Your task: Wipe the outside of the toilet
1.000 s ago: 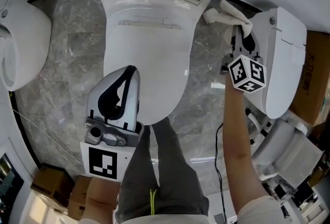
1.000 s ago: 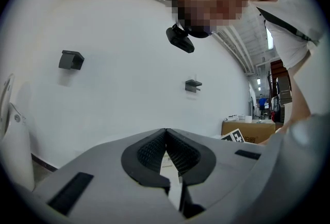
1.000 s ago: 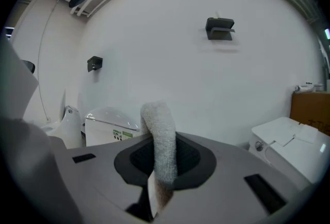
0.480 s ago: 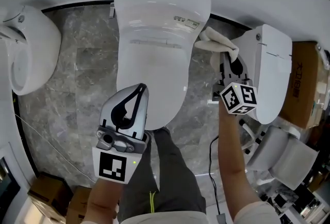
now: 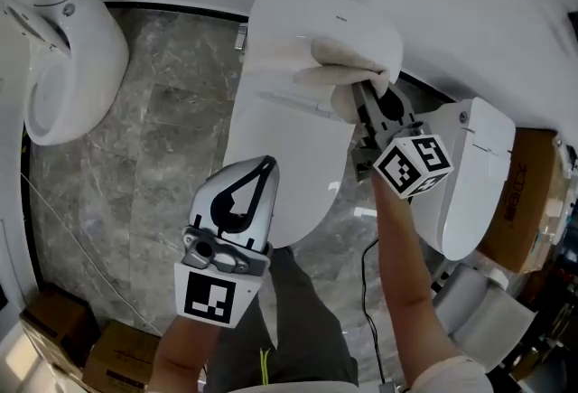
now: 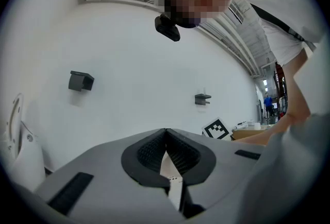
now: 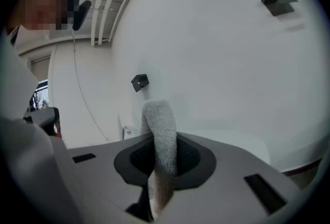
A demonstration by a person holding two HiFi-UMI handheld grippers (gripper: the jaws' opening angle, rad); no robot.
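The white toilet (image 5: 289, 156) stands in the middle of the head view with its lid down. A white cloth (image 5: 348, 75) lies bunched on the back of the lid, by the tank's right part. My right gripper (image 5: 368, 93) is shut on that cloth; in the right gripper view the cloth (image 7: 161, 135) sticks up between the jaws of the right gripper (image 7: 164, 143). My left gripper (image 5: 265, 167) hovers over the front of the lid, shut and empty. In the left gripper view the left gripper (image 6: 166, 134) points at a white wall.
A second white toilet (image 5: 63, 57) stands at the left and a third (image 5: 470, 174) close on the right. Cardboard boxes (image 5: 113, 350) sit at the bottom left, another box (image 5: 522, 201) at the right. A cable (image 5: 365, 287) runs over the grey marble floor.
My right gripper has carried the cloth from the gap at the toilet's right side up and left onto the back of the lid. The left gripper stays over the lid's front.
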